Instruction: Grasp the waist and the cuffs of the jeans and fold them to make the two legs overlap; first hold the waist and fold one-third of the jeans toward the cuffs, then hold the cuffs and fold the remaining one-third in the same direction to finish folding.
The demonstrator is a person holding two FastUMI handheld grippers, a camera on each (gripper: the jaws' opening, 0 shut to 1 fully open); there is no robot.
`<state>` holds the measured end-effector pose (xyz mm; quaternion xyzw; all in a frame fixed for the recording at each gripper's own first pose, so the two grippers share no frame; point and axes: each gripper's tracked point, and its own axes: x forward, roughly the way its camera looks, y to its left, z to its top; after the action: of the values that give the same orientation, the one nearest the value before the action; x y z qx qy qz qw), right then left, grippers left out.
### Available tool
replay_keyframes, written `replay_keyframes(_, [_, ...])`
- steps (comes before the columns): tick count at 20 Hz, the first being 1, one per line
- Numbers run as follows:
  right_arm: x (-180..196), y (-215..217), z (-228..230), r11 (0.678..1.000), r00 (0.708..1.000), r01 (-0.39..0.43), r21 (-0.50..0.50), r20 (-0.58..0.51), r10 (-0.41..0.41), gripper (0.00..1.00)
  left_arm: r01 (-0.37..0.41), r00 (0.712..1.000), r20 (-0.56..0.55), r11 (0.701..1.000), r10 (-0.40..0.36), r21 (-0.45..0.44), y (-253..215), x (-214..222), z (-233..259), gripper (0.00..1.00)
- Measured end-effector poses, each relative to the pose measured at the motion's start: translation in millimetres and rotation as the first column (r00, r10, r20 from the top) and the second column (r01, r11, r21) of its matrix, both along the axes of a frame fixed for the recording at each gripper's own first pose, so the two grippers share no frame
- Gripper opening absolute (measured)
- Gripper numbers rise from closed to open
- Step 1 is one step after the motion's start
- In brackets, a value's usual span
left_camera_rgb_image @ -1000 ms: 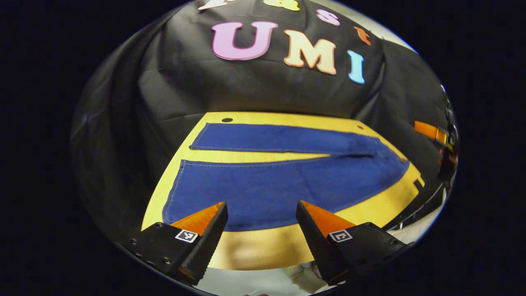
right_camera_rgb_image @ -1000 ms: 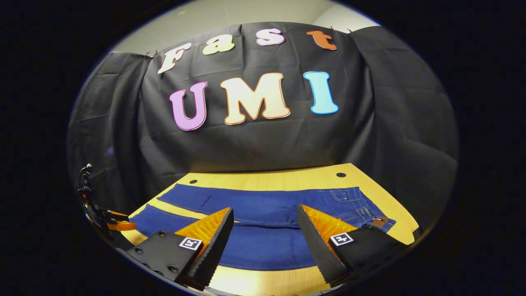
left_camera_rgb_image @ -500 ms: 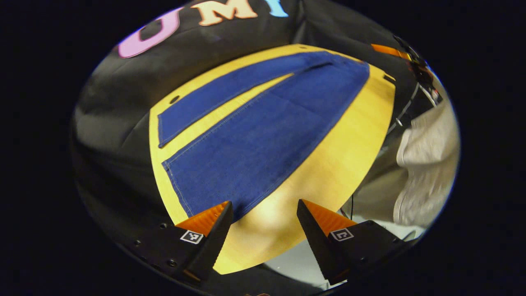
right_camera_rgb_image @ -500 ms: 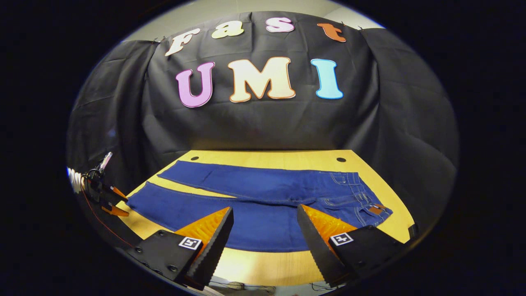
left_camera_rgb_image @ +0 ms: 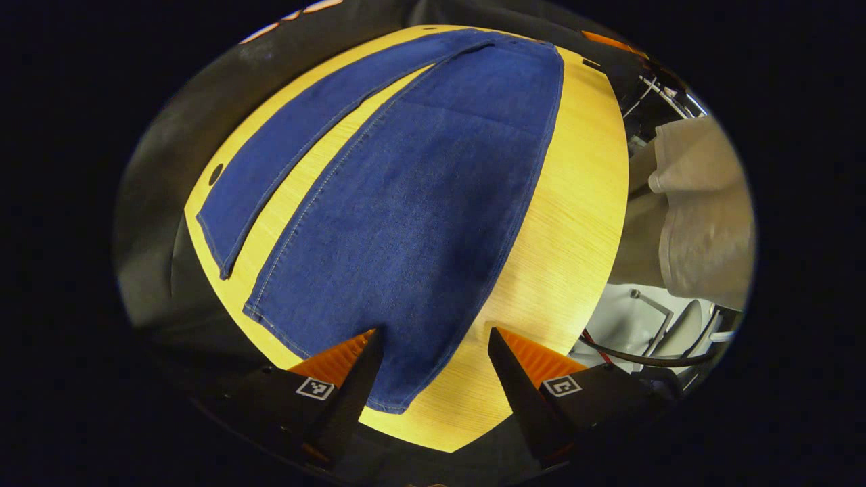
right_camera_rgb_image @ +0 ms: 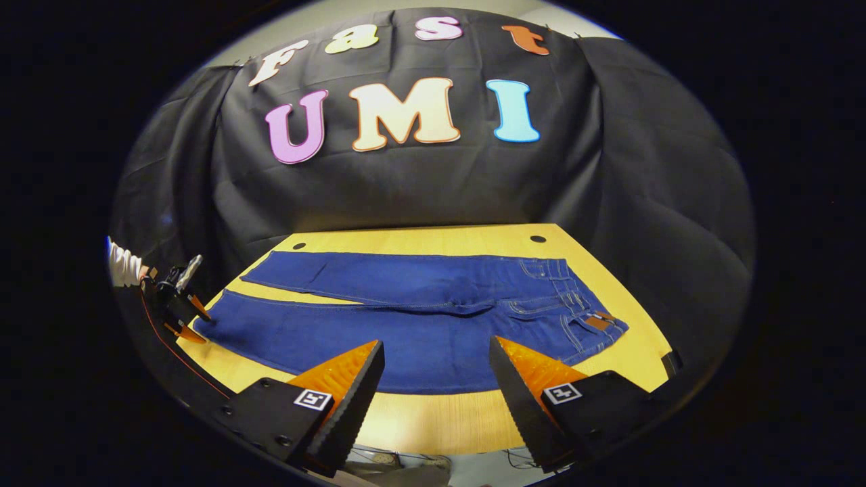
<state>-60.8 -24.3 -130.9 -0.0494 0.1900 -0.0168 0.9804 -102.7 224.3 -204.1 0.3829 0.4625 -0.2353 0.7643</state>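
A: Where are the jeans [right_camera_rgb_image: 419, 318]?

B: Flat on the yellow table [right_camera_rgb_image: 433, 419], across the middle of the right gripper view: waist at right, two legs apart running left.

A: And the right gripper [right_camera_rgb_image: 436, 352]?

B: Wide apart at the bottom, above the table's near edge, holding nothing.

A: The left gripper [left_camera_rgb_image: 433, 341]?

B: Also spread wide, at the bottom of the left gripper view over the near leg's cuff [left_camera_rgb_image: 325, 368]. Its fingers aren't pressing the denim.

A: Anything else?

B: A grey sleeve [left_camera_rgb_image: 703, 223] at right.
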Motion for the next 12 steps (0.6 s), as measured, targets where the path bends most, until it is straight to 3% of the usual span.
replay_keyframes(1, [0,-5,0,1.000,1.000,0.012,0.010,-0.001,-0.012,0.98,0.012,1.000,-0.010,1.000,-0.012,0.011,-2,-1,-2,0.96])
replay_keyframes(2, [1,-10,2,1.000,1.000,0.024,0.013,0.003,-0.024,0.97,0.022,1.000,-0.019,0.999,-0.021,0.024,-3,-1,-5,0.96])
replay_keyframes(3, [2,-14,4,0.999,0.999,0.031,0.012,0.005,-0.031,0.97,0.024,0.999,-0.030,0.999,-0.023,0.031,-3,-1,-7,0.89])
replay_keyframes(4, [3,-18,5,0.999,0.999,0.037,0.005,0.006,-0.037,0.98,0.027,0.999,-0.043,0.999,-0.026,0.026,-6,-3,-8,0.95])
replay_keyframes(9, [8,-25,4,0.999,0.999,0.043,-0.003,-0.009,-0.043,0.98,0.048,0.992,-0.119,0.998,-0.043,0.033,-9,-4,-15,0.88])
replay_keyframes(12, [13,-23,6,0.999,0.999,0.045,0.015,0.001,-0.045,0.98,0.087,0.985,-0.153,0.994,-0.076,0.066,-11,-2,-15,0.89])
